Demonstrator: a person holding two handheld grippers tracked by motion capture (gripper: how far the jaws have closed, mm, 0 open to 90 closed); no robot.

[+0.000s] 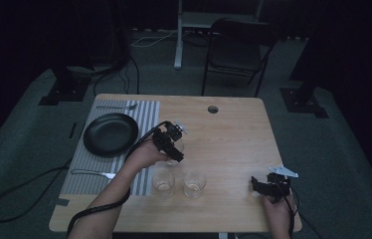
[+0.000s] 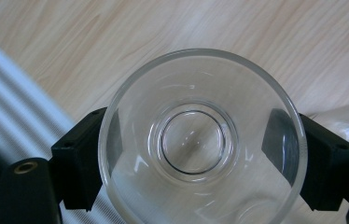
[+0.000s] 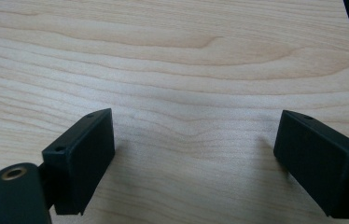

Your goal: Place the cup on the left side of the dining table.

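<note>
Far left on the light wooden table: grey striped placemat bearing a round black plate, with a silver fork beyond it and a silver knife on the near side.

Next, left gripper, held in the left hand over the placemat's right edge. Black jaws set wide around a clear round drinking glass, one on each side of its wall; whether the pads press the glass cannot be told. Seen straight down its mouth from the left gripper view, wood grain beneath, stripes to the left of the left finger.

Just nearer the person than those fingers, two more clear tumblers, side by side and upright.

Far right, right gripper in the right hand, low near the table's right front corner. Jaws spread wide, nothing between them but bare wood; right finger well apart from its mate.
</note>
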